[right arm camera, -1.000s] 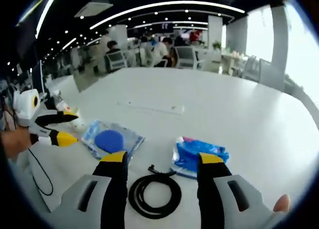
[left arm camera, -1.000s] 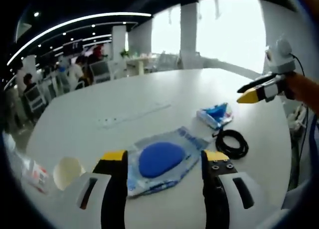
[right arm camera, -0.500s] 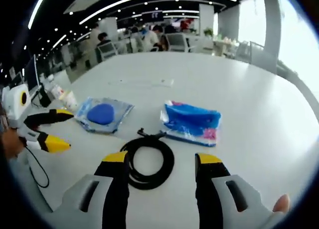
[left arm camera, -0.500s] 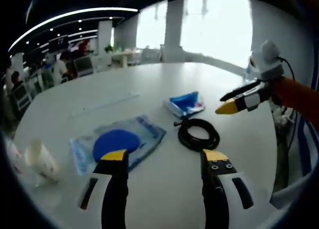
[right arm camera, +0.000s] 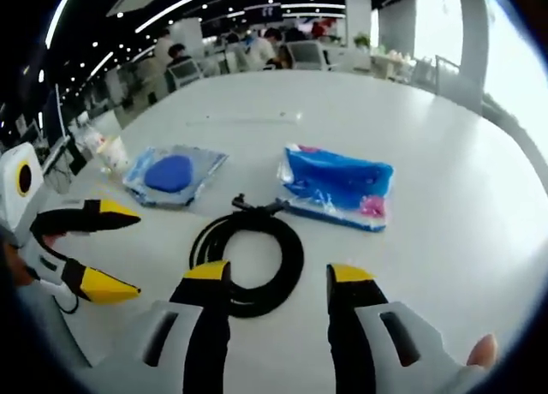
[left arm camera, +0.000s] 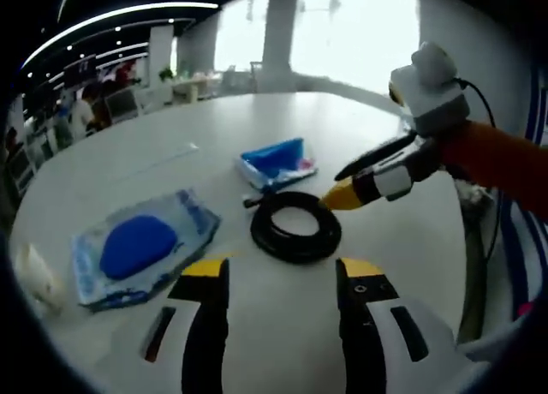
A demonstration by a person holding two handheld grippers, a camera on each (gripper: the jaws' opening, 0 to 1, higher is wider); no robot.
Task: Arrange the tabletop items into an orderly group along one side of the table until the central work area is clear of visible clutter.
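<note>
Right hand-held gripper [right arm camera: 278,278] spread, poised over cable coil [right arm camera: 248,259] at lower centre. Left hand-held gripper [left arm camera: 278,270] spread, near coil [left arm camera: 295,227]. Risk: loose loops unwinding on pinch, dragging blue pack [right arm camera: 338,184] on worktop [right arm camera: 445,154].

We see a smooth, matt white counter [right arm camera: 445,154] carrying a coiled cable [right arm camera: 248,259] in matt black rubbery sheathing. At centre right the blue packet [right arm camera: 338,184] is glossy, crinkled plastic film, and at upper left the clear pouch [right arm camera: 175,173] has shiny plastic around a matt blue pad.
</note>
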